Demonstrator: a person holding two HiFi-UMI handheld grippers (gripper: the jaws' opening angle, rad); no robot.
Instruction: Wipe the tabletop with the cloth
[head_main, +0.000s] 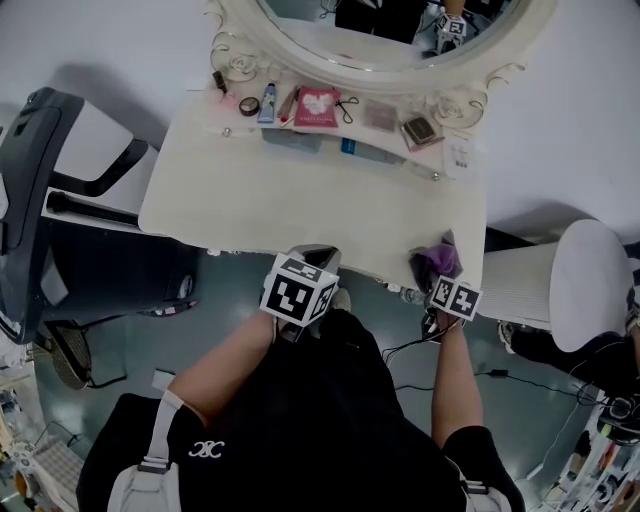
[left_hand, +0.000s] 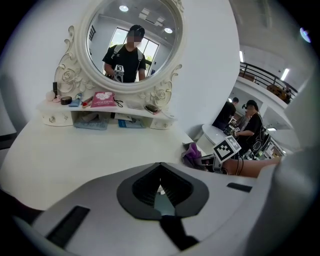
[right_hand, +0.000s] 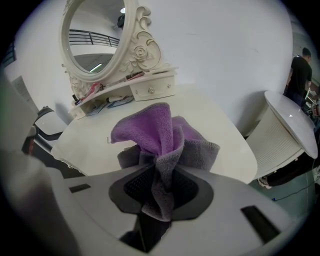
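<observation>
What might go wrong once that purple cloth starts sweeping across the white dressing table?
Probably two things. The cloth is only pinched as a bunched fold in the jaws of the right gripper, so dragging might tug it loose. And a long stroke could knock the pink packet or blue tube off the low shelf under the mirror.

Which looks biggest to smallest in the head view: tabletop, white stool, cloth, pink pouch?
1. tabletop
2. white stool
3. cloth and pink pouch look about alike; the cloth is bunched and nearer the camera, so unranked.
</observation>
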